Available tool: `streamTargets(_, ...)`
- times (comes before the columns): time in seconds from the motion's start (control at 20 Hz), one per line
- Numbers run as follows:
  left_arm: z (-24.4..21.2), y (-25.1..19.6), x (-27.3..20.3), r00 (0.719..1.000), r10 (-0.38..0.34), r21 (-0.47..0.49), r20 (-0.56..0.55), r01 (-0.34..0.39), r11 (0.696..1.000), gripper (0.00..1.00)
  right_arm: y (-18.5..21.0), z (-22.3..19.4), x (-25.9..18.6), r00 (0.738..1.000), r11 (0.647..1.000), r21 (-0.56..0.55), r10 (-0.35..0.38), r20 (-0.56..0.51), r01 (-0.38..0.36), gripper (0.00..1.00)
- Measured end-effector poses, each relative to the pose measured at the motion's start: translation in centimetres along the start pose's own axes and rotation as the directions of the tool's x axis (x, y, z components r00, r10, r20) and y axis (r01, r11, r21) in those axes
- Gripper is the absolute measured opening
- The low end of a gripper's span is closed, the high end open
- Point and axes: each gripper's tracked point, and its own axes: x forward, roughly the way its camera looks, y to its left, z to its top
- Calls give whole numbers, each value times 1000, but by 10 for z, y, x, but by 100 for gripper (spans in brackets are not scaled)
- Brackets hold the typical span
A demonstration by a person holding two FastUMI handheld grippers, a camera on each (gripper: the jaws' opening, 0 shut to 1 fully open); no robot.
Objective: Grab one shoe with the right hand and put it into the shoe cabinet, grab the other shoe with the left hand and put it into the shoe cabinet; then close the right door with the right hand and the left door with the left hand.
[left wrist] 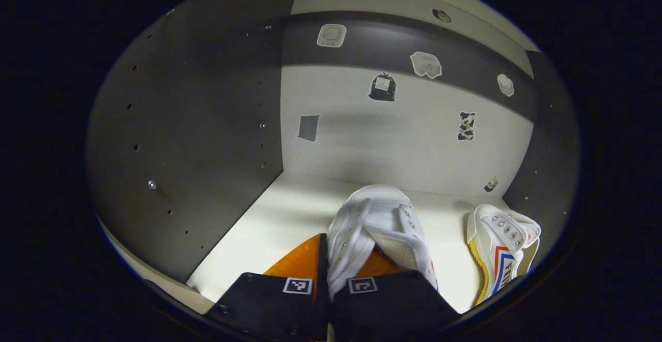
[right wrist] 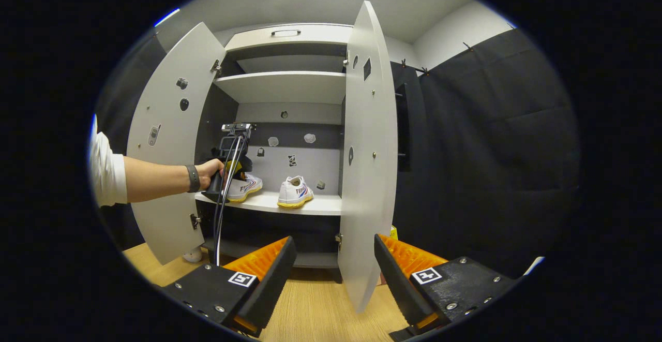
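Inside the shoe cabinet, my left gripper (left wrist: pixel 329 262) is shut on the side wall of a white lace-up shoe (left wrist: pixel 382 218) that rests on the pale shelf (left wrist: pixel 274 218). The other shoe (left wrist: pixel 500 251), white with a yellow sole and red and blue stripes, stands to its right near the cabinet's side wall. In the right gripper view both shoes, the held one (right wrist: pixel 247 187) and the free one (right wrist: pixel 295 192), sit on the middle shelf (right wrist: pixel 323 205). A hand holds the left gripper (right wrist: pixel 227 168) at the held shoe. My right gripper (right wrist: pixel 333 267) is open, held back in front of the cabinet with nothing between its fingers.
Both cabinet doors stand open: the left door (right wrist: pixel 165 140) swung wide, the right door (right wrist: pixel 367 155) edge-on just beyond my right gripper. A higher shelf (right wrist: pixel 284 86) sits above. Wooden floor (right wrist: pixel 315 311) lies below, and the dark side panel (left wrist: pixel 191 140) is to the left of the held shoe.
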Motion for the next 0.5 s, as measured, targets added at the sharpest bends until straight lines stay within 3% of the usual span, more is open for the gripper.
streamTargets(0.15,-7,-3,3,1000,-22,-9,-19,22,1000,13,0,-3,7,1000,1000,2,3,-6,-3,93)
streamTargets(0.3,0,-8,0,1000,-20,26,5,19,999,35,5,-5,12,1000,1000,6,18,-7,-18,93)
streamTargets(0.5,-1,-2,-5,1000,0,51,26,-2,999,42,11,-8,15,999,999,12,35,-5,-35,93)
